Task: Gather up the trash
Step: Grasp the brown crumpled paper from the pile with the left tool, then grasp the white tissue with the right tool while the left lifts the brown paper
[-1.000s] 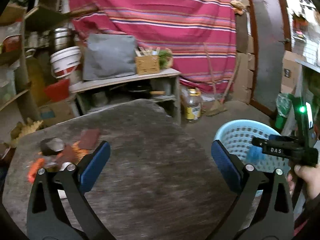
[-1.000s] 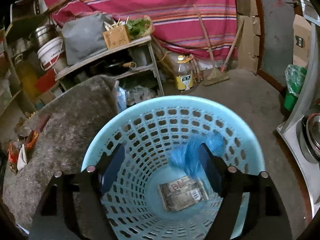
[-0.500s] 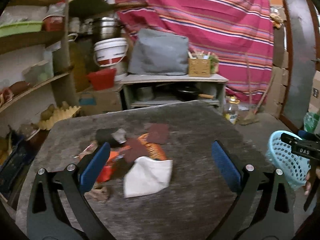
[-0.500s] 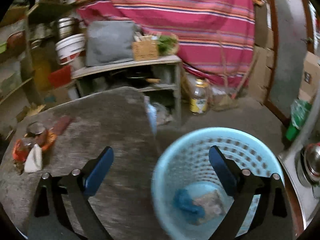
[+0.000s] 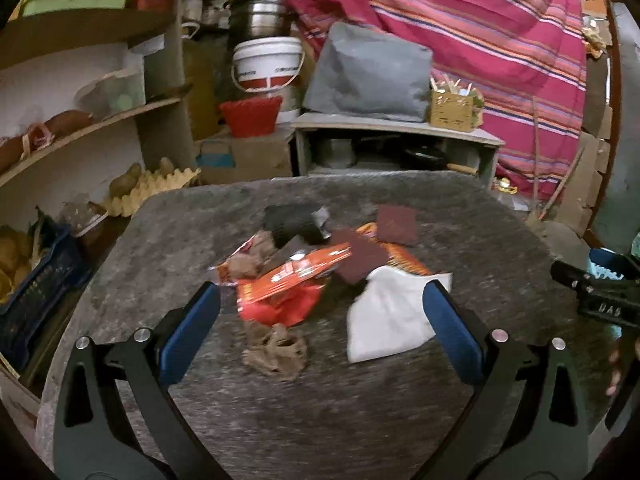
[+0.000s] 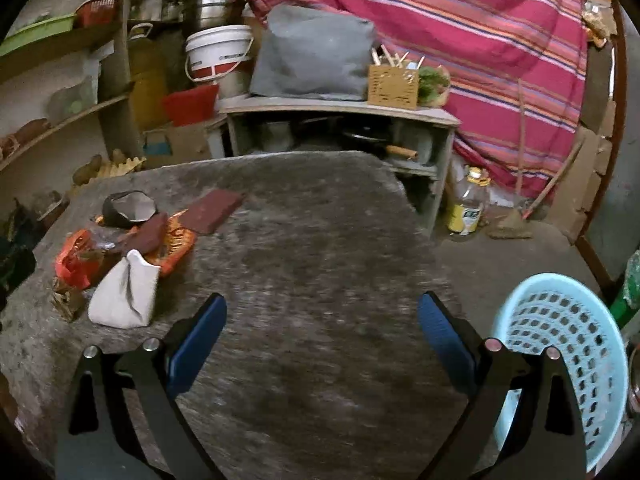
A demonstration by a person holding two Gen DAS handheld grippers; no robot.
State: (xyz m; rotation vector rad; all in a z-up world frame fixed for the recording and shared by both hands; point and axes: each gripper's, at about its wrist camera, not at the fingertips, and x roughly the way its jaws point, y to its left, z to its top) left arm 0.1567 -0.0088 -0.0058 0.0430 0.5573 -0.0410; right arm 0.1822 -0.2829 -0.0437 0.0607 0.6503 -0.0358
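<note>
I see the trash heaped on the grey counter (image 5: 400,420): a glossy red-orange wrapper (image 5: 288,284) with small white print too blurred for me to read, a white paper pouch (image 5: 388,316) just right of it, a crumpled brown scrap (image 5: 276,350) in front of it, dark maroon squares (image 5: 398,224) behind, and a black crushed cup (image 5: 292,222) furthest back. My left gripper (image 5: 320,328) hangs over the wrapper with its fingers wide apart, clamping nothing. My right gripper (image 6: 320,332) has just been opening; its fingers stand wide, empty, over bare counter right of the heap. The light blue basket (image 6: 568,344) sits on the floor further right. On the right gripper's body I read "DAS".
</note>
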